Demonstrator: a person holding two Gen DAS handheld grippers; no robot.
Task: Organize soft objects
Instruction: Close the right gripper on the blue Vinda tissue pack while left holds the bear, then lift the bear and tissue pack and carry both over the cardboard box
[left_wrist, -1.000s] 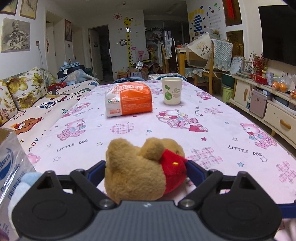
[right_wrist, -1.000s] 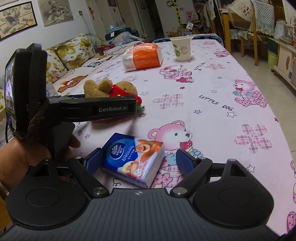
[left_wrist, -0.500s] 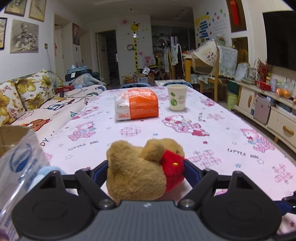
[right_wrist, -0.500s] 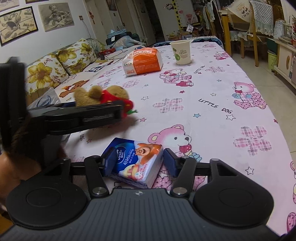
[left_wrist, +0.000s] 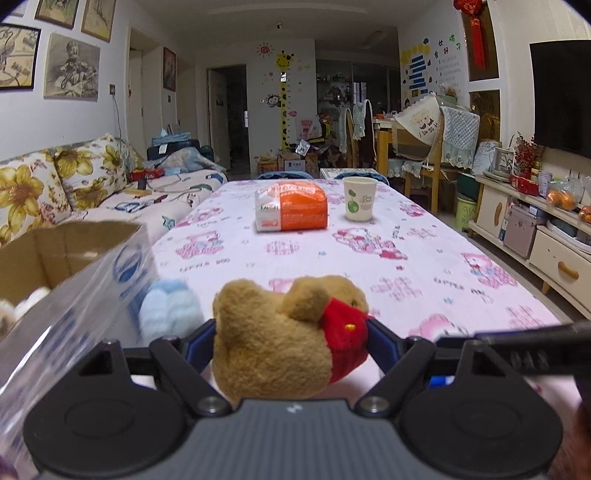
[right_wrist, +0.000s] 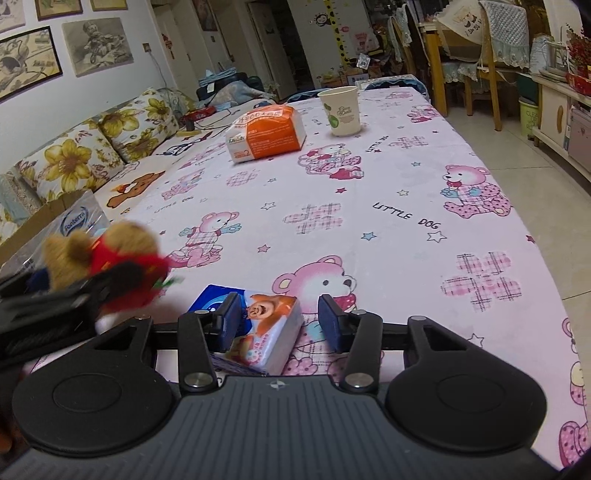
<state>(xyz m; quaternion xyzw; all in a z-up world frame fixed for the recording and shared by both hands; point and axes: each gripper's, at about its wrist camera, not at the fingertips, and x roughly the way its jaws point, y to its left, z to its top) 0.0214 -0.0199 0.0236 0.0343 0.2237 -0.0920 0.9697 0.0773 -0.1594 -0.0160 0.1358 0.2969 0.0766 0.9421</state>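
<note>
My left gripper (left_wrist: 291, 341) is shut on a brown teddy bear in a red shirt (left_wrist: 280, 350) and holds it above the table's near left edge, beside a cardboard box (left_wrist: 55, 254). The bear also shows, blurred, in the right wrist view (right_wrist: 107, 262). My right gripper (right_wrist: 280, 321) has its jaws closing around a small blue and orange tissue pack (right_wrist: 266, 332) that lies on the pink tablecloth (right_wrist: 369, 229). Its left pad touches the pack; a gap shows at the right pad. A pale blue soft toy (left_wrist: 168, 314) sits by the box.
An orange and white tissue package (left_wrist: 291, 210) and a paper cup (left_wrist: 359, 198) stand at the table's far end. A sofa with flowered cushions (left_wrist: 74, 181) runs along the left. Cabinets (left_wrist: 535, 236) line the right wall. The box wears a clear printed plastic wrap (left_wrist: 85, 295).
My left gripper has carried the bear up and left toward the cardboard box. My right gripper's jaws have narrowed around the tissue pack.
</note>
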